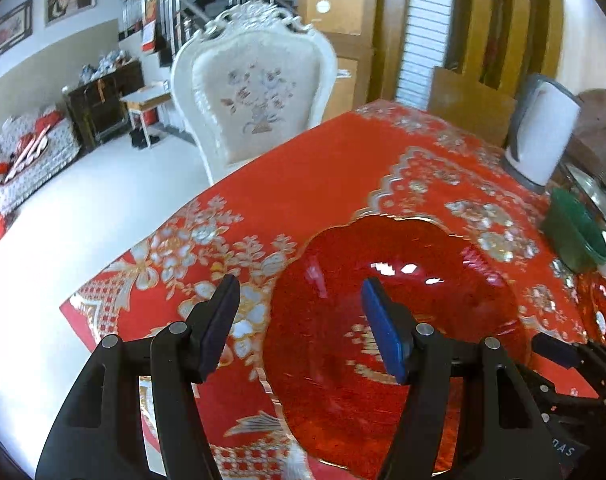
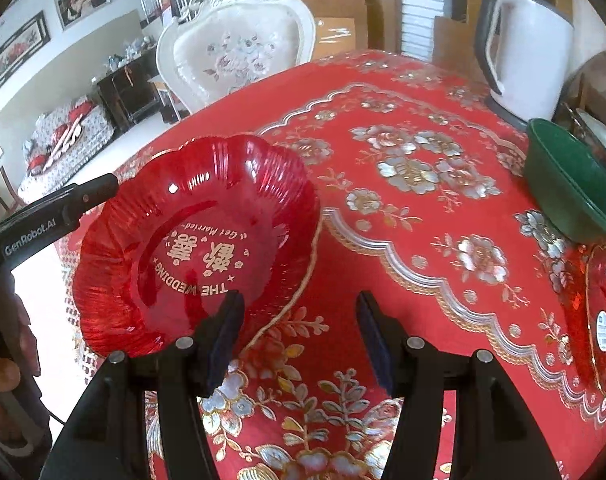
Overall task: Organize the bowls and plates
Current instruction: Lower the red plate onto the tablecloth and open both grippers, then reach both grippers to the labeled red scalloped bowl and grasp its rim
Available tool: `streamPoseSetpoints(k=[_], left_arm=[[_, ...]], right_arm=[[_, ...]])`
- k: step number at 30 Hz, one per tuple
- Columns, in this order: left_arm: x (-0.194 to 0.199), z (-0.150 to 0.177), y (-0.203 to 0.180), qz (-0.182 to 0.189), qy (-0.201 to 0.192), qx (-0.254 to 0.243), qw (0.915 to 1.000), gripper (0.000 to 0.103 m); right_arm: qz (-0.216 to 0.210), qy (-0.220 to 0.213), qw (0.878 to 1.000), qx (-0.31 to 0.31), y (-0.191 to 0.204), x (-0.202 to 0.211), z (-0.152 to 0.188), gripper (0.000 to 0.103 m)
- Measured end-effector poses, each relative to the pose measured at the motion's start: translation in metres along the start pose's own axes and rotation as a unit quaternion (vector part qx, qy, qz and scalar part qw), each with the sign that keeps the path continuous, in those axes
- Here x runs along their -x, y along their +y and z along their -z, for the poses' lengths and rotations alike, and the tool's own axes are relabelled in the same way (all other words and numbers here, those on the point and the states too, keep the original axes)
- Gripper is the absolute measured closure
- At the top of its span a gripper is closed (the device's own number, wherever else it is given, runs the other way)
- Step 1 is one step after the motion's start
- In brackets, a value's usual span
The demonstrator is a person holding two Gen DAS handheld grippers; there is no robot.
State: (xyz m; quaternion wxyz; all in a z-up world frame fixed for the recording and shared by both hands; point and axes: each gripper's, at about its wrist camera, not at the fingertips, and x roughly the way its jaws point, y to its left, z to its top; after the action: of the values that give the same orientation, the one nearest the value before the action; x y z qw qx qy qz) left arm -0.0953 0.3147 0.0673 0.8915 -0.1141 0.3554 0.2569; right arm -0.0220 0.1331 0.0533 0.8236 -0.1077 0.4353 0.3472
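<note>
A red scalloped plastic plate point(image 1: 391, 320) with gold wedding lettering lies on the red floral tablecloth; it also shows in the right wrist view point(image 2: 199, 236). My left gripper point(image 1: 299, 320) is open, its fingers straddling the plate's left rim just above it. My right gripper point(image 2: 299, 336) is open and empty, its left finger over the plate's near rim. A green bowl point(image 2: 571, 180) stands at the right, also in the left wrist view point(image 1: 575, 232). A second red plate point(image 2: 599, 320) lies at the right edge, and in the left wrist view point(image 1: 601, 312).
A white electric kettle point(image 2: 527, 52) stands at the table's far right corner behind the green bowl. A white ornate chair point(image 1: 259, 96) is pushed against the far table edge. The table's left edge point(image 1: 115, 276) drops to a white floor.
</note>
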Motion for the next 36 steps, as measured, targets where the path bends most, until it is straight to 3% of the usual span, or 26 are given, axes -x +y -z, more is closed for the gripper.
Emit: streamPoseSetpoints(k=[4, 12, 15, 24, 32, 36], left_arm=[[0.008, -0.003, -0.025, 0.02, -0.005, -0.02, 0.9996, 0.039], [0.02, -0.006, -0.086, 0.062, -0.011, -0.061, 0.9962, 0.039], [0.021, -0.006, -0.113, 0.094, 0.002, -0.073, 0.9929, 0.039], [0.011, 0.003, -0.22, 0.175, 0.051, -0.14, 0.9731, 0.039], [-0.007, 0.013, -0.294, 0.205, 0.092, -0.174, 0.9587, 0.039], [-0.019, 0.017, -0.321, 0.193, 0.103, -0.197, 0.9557, 0.039]], right_arm=[[-0.005, -0.01, 1.0, -0.025, -0.017, 0.014, 0.002, 0.038], [0.009, -0.025, 0.998, -0.065, -0.057, 0.042, 0.016, 0.038], [0.013, -0.031, 0.995, -0.091, -0.078, 0.053, 0.024, 0.038], [0.053, -0.036, 0.98, -0.19, -0.159, 0.086, 0.064, 0.038], [0.086, -0.034, 0.96, -0.266, -0.223, 0.107, 0.101, 0.037], [0.091, -0.033, 0.951, -0.293, -0.247, 0.107, 0.109, 0.037]])
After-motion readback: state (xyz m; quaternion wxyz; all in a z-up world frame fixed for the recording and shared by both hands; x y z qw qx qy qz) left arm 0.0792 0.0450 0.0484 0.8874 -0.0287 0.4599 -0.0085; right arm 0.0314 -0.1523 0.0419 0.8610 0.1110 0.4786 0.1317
